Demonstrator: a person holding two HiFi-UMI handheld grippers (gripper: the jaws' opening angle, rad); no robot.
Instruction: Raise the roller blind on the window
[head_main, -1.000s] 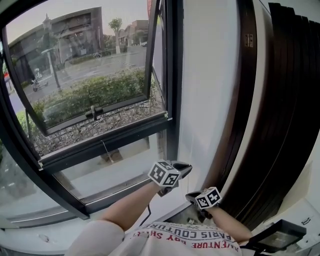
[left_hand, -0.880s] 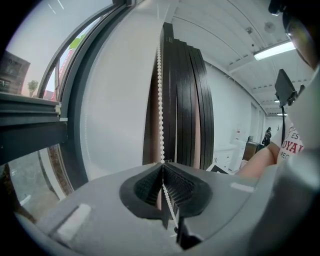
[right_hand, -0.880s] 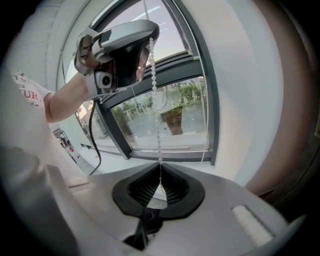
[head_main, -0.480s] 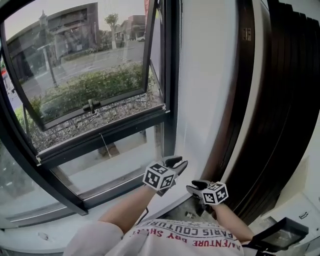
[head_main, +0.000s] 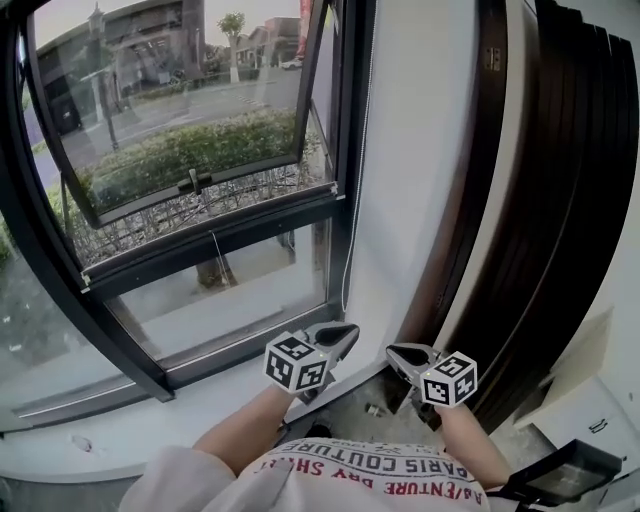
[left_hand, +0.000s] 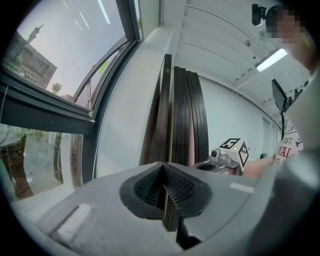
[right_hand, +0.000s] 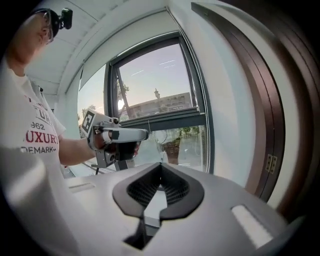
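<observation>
Your left gripper (head_main: 345, 332) points toward the lower right corner of the black window frame (head_main: 340, 130). Your right gripper (head_main: 397, 353) sits near it but apart, low in front of the white wall (head_main: 420, 150). Dark brown panels (head_main: 560, 200) close off the right side, and the sash (head_main: 240, 180) is tilted open. Open room lies above both grippers along the wall.

A thin white cord (head_main: 358, 180) hangs down the frame's right edge and ends just above the left gripper. The roller blind itself shows in no view.

Both pairs of fingers have just closed. The left fingers (left_hand: 175, 191) and the right fingers (right_hand: 174, 188) meet tip to tip, gripping nothing.

Only the left gripper view shows the ceiling lamp (left_hand: 272, 59). Only the right gripper view shows the hinge (right_hand: 270, 163).
</observation>
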